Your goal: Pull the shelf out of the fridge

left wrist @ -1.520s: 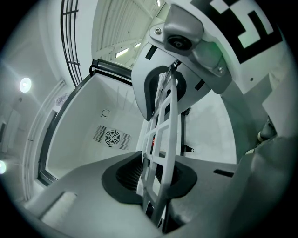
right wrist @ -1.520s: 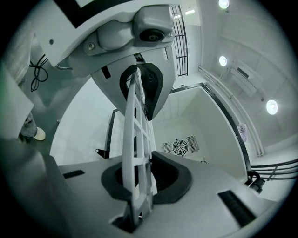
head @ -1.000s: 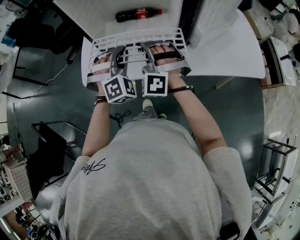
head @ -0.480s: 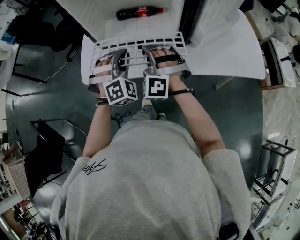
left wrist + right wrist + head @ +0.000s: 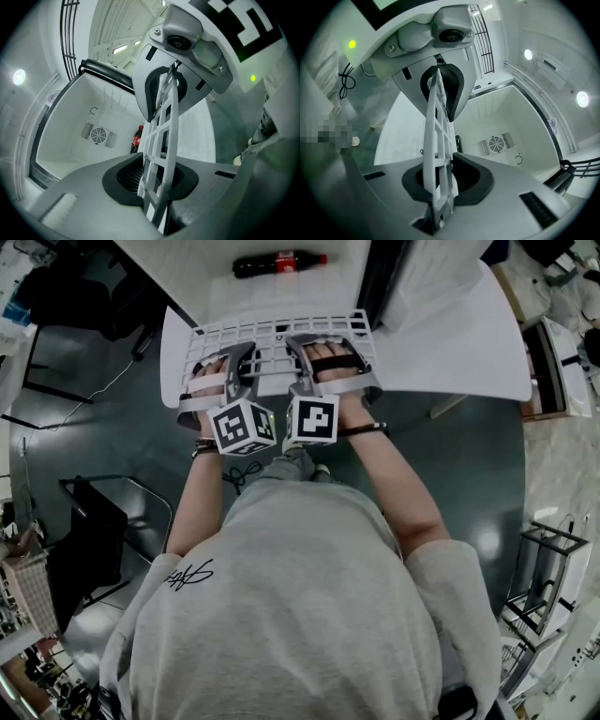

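A white grid shelf [image 5: 277,334] lies flat in front of the open fridge [image 5: 244,277], held out over its lower edge. My left gripper [image 5: 236,352] grips the shelf's near edge on the left side, and my right gripper [image 5: 302,345] grips it just to the right. In the left gripper view the shelf [image 5: 161,140] runs edge-on between the dark pads [image 5: 129,176]. The right gripper view shows the same shelf [image 5: 438,154] clamped between its pads [image 5: 466,180]. A dark cola bottle [image 5: 278,263] lies on the fridge's white floor beyond the shelf.
The fridge door [image 5: 450,334] stands open at the right. A fan grille [image 5: 98,135] sits in the fridge's back wall. Dark floor [image 5: 112,418] lies below, with a black frame [image 5: 103,521] at the left and a wire rack [image 5: 553,568] at the right.
The shelf and both grippers have come a little nearer to the person, away from the bottle. Both grips have held.
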`<state>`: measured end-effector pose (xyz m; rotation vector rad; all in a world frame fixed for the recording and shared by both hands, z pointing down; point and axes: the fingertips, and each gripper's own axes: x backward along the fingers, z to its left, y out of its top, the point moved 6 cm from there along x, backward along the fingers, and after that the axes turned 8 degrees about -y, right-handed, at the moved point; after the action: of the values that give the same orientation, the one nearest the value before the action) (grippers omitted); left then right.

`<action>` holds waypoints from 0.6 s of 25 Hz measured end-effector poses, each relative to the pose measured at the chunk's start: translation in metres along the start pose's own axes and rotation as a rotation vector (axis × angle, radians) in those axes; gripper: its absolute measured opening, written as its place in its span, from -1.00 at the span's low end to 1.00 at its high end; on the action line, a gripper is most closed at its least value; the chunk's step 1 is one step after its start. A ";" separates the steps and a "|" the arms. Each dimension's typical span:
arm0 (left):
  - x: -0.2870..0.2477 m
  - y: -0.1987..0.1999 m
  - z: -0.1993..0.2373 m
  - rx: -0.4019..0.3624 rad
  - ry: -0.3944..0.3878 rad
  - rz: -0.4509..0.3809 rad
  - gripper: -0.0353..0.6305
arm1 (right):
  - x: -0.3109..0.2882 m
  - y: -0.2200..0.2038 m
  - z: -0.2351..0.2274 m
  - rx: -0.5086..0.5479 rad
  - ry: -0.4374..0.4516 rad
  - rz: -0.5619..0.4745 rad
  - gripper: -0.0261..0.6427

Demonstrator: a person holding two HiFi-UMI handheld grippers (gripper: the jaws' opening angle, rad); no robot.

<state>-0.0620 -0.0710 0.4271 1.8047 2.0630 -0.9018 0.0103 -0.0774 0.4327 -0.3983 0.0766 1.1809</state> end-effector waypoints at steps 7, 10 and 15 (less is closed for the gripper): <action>0.001 0.000 -0.003 0.005 -0.008 -0.002 -0.68 | 0.002 0.000 0.002 0.005 -0.001 0.006 -0.78; 0.000 0.000 -0.004 0.007 -0.013 -0.002 -0.68 | 0.001 -0.001 0.003 0.003 0.006 0.007 -0.78; -0.002 -0.001 -0.004 0.009 -0.017 -0.001 -0.68 | -0.001 -0.001 0.002 0.000 -0.002 0.003 -0.78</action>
<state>-0.0617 -0.0701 0.4319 1.7948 2.0531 -0.9250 0.0104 -0.0773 0.4352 -0.3973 0.0752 1.1847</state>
